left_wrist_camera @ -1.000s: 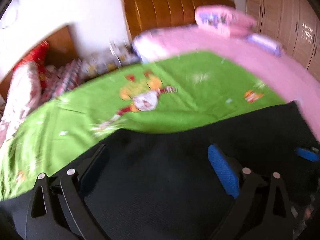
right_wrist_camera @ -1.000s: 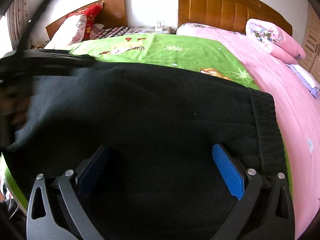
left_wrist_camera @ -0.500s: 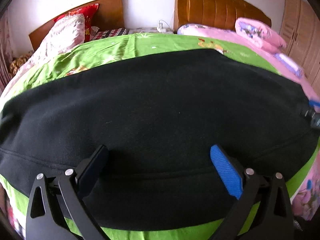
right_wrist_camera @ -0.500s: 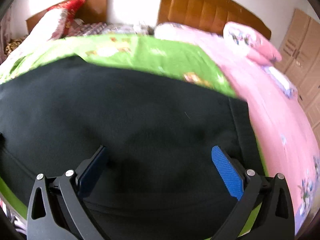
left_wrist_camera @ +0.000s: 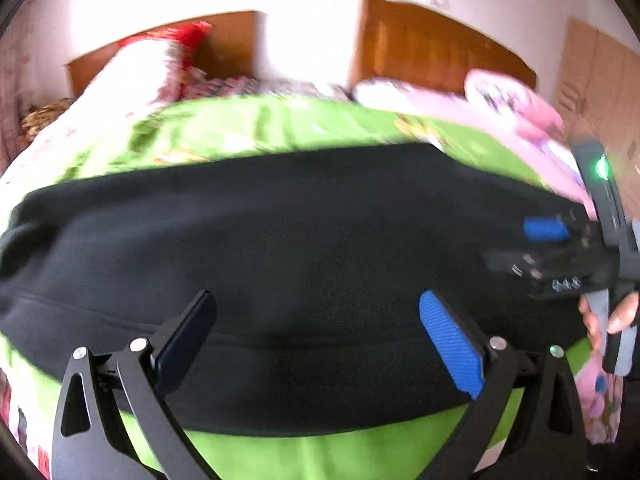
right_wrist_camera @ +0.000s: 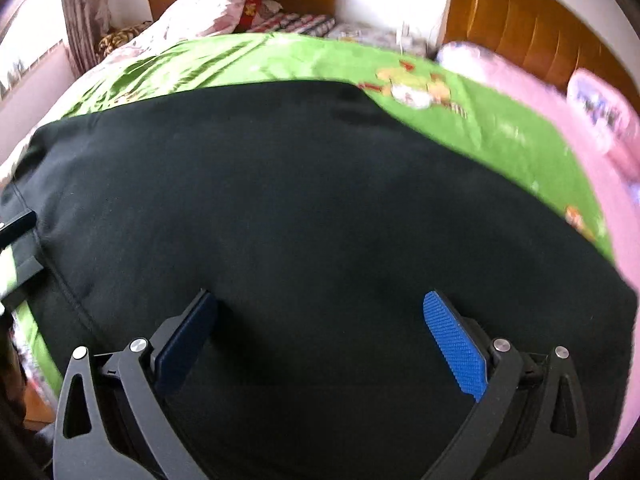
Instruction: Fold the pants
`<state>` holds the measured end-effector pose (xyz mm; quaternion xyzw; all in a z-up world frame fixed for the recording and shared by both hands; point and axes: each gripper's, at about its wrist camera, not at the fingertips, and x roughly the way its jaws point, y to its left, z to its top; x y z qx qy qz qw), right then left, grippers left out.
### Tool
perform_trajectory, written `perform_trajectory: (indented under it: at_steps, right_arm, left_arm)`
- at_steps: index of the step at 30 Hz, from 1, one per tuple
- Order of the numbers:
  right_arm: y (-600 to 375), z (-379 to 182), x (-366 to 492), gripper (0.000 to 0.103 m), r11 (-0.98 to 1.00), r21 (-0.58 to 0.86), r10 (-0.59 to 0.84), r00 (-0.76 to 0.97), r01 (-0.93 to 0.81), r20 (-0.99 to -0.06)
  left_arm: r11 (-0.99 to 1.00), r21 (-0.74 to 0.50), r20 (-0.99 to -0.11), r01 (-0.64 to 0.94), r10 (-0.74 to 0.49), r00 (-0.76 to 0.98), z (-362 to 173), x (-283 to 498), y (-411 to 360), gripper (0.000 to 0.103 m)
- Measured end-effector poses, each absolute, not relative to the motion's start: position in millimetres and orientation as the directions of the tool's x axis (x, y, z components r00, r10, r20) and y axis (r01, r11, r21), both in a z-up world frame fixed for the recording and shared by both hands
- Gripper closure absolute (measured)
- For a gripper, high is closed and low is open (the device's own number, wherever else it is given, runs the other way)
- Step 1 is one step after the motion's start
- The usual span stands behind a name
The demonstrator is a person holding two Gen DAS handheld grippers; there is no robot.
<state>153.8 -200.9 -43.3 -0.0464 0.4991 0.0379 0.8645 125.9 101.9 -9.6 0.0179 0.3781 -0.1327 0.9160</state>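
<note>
Black pants (left_wrist_camera: 288, 256) lie flat across a green blanket (left_wrist_camera: 280, 132) on the bed, stretching from left to right. My left gripper (left_wrist_camera: 316, 340) hovers open over their near edge, nothing between its blue-padded fingers (left_wrist_camera: 452, 344). In the right wrist view the pants (right_wrist_camera: 304, 216) fill most of the frame, and my right gripper (right_wrist_camera: 320, 340) stands open above them, holding nothing. The right gripper also shows at the right edge of the left wrist view, a blue pad (left_wrist_camera: 546, 228) over the pants' right end, a hand (left_wrist_camera: 612, 316) gripping it.
A pink quilt (right_wrist_camera: 600, 184) covers the bed's right side, with pink pillows (left_wrist_camera: 508, 96) near a wooden headboard (left_wrist_camera: 436, 52). A red and floral pillow (right_wrist_camera: 224, 8) lies at the far left. A wardrobe (left_wrist_camera: 600, 76) stands at the right.
Both grippers have drawn back towards the near edge of the pants; more green blanket shows below the pants in the left wrist view. The right gripper has swung to the left. Both stay open.
</note>
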Motion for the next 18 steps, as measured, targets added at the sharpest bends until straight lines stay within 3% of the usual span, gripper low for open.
perform_trajectory:
  at_steps: [2, 6, 9, 11, 18]
  right_arm:
    - [-192, -34, 155, 0.004, 0.989, -0.09, -0.015, 0.522, -0.119, -0.853]
    - [-144, -7, 180, 0.004, 0.974, -0.001, 0.132, 0.571, -0.228, -0.81]
    - [-101, -3, 216, 0.004, 0.945, 0.046, 0.231, 0.559, -0.324, -0.796]
    - [-70, -11, 244, 0.004, 0.926, 0.074, 0.27, 0.51, -0.371, -0.817]
    - [-18, -41, 288, 0.004, 0.919, -0.043, 0.168, 0.488, -0.392, -0.857]
  left_arm:
    - [0.988, -0.034, -0.684, 0.151, -0.133, 0.718, -2, 131, 130, 0.001]
    - [0.999, -0.051, -0.726, -0.001, -0.036, 0.687, -9, 145, 182, 0.002]
    - [0.999, 0.034, -0.771, 0.01, 0.02, 0.636, -30, 149, 181, 0.001]
    - [0.995, 0.104, -0.735, 0.006, 0.073, 0.674, -33, 140, 170, 0.001]
    - [0.996, 0.084, -0.739, -0.006, 0.066, 0.671, -34, 137, 173, 0.001]
